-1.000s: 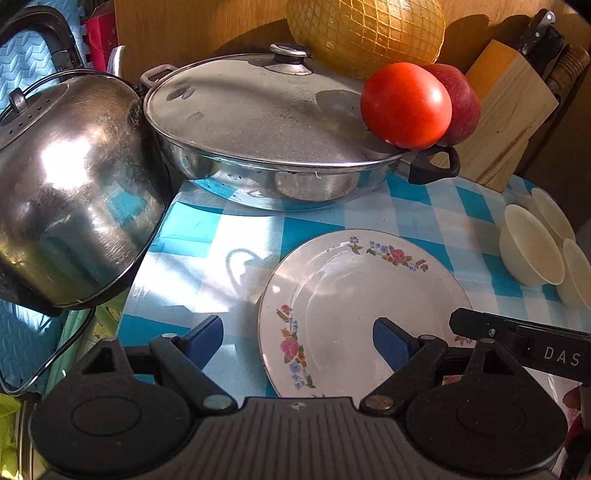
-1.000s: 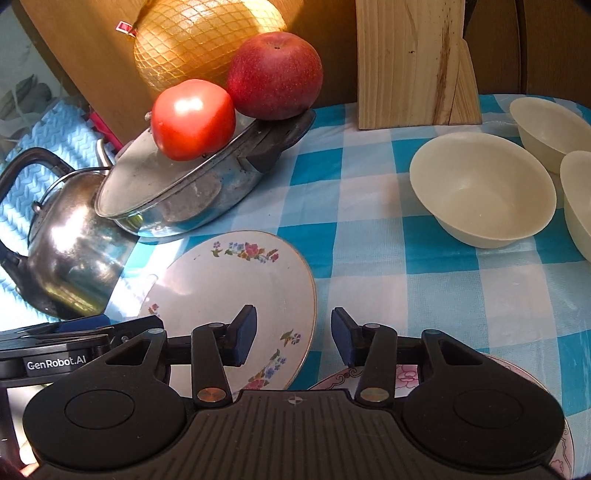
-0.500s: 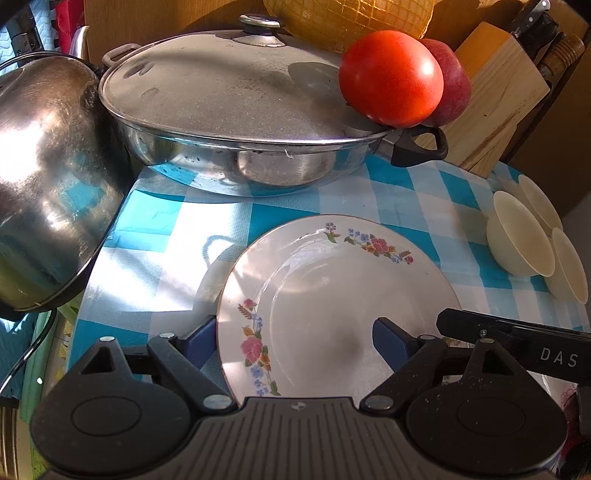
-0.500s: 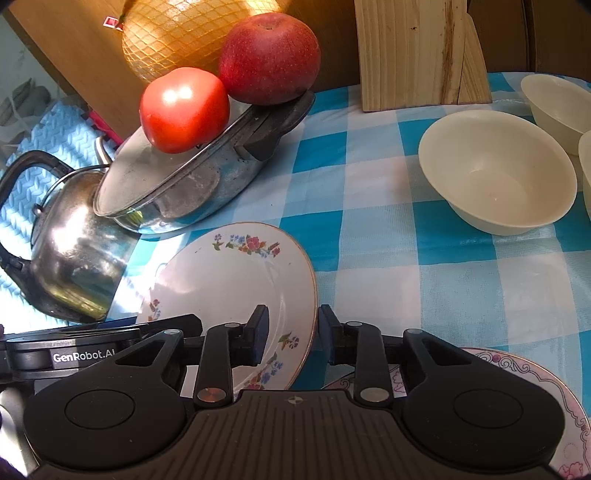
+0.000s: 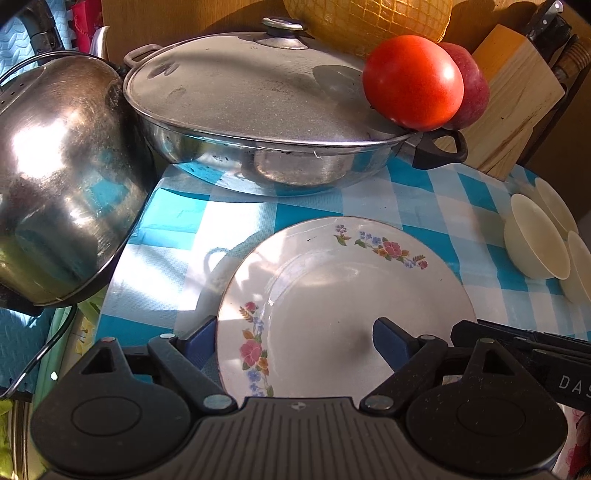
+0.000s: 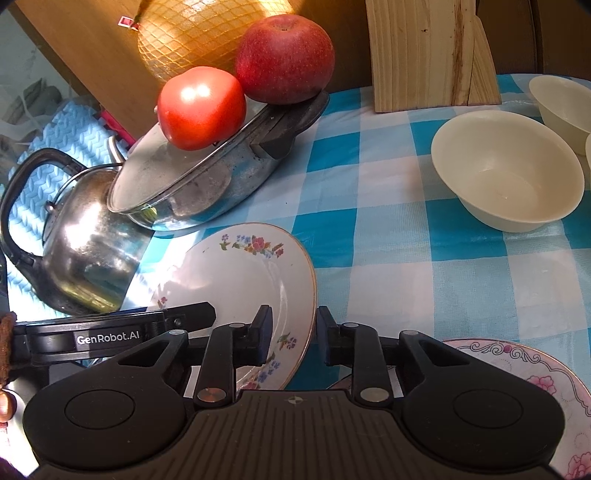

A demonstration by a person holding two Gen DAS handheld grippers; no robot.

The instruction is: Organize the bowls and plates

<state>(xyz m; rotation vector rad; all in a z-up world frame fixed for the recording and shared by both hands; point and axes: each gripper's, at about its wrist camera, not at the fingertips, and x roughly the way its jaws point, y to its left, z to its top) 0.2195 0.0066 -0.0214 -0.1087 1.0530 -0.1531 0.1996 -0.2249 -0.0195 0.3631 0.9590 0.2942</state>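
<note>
A white floral plate (image 5: 343, 295) lies on the blue checked cloth in front of the pan. My left gripper (image 5: 291, 341) is open wide and straddles the plate's left rim: one finger is outside on the cloth, the other is over the plate's middle. My right gripper (image 6: 294, 330) is closing on the right rim of the same plate (image 6: 240, 280), with the rim between its pads and both pads touching it. That edge looks slightly raised. Three cream bowls (image 6: 506, 173) stand at the right. A pink-patterned plate (image 6: 517, 369) lies under the right gripper.
A lidded steel pan (image 5: 258, 103) carries a tomato (image 5: 412, 79) and an apple (image 6: 284, 59) just behind the plate. A steel kettle (image 5: 62, 177) crowds the left side. A wooden knife block (image 5: 513, 96) and a netted pomelo (image 6: 207, 33) stand at the back.
The right jaws have narrowed from well apart to close around the plate's right rim. The left gripper has shifted so its fingers straddle the plate's left rim, still open wide.
</note>
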